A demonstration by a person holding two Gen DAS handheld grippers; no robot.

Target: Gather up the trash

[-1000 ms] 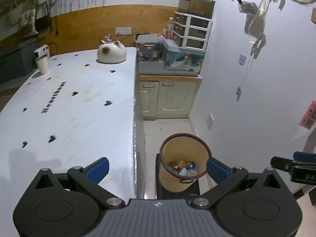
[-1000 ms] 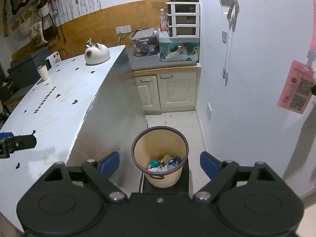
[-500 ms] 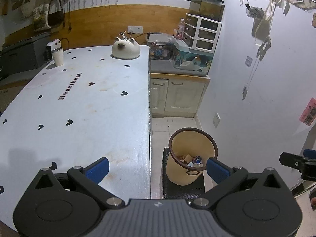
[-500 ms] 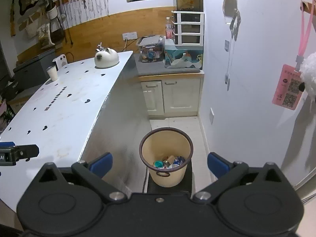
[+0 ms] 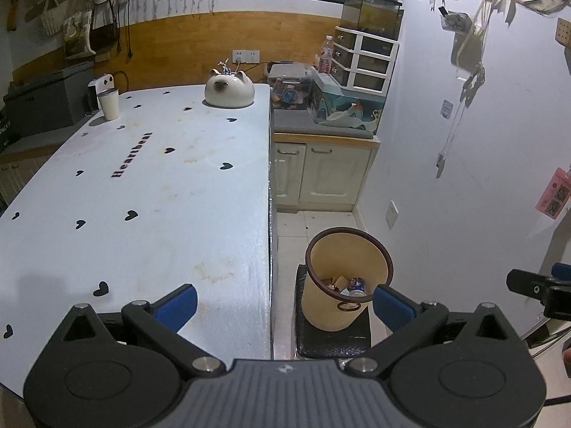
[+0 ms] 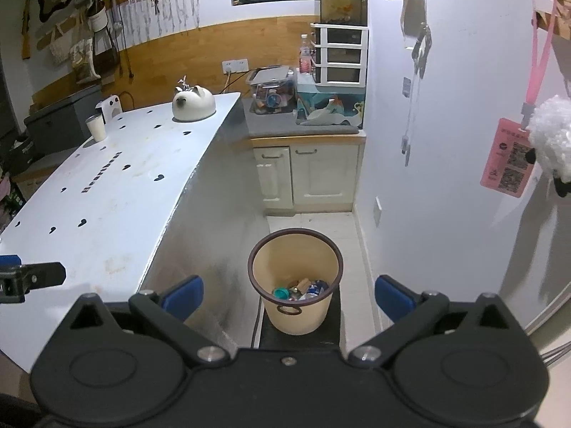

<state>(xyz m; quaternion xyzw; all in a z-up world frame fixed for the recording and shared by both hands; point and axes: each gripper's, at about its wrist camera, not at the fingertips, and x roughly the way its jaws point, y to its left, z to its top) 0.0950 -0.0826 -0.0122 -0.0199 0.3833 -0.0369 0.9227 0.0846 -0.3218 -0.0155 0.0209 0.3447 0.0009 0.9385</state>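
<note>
Both claws have backed up and away from the bin (image 6: 295,278), which sits on the floor right of the desk (image 5: 142,192) with trash (image 6: 301,288) inside, and the left claw (image 5: 283,303) and right claw (image 6: 289,294) are wide apart, holding nothing, maybe because the dropping is done.

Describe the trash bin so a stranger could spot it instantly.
Follow the long white table to its right-hand side; on the floor between it and the wall sits the trash bin. It is a tan bucket with a dark rim, raised on a black block, with trash inside.
</note>
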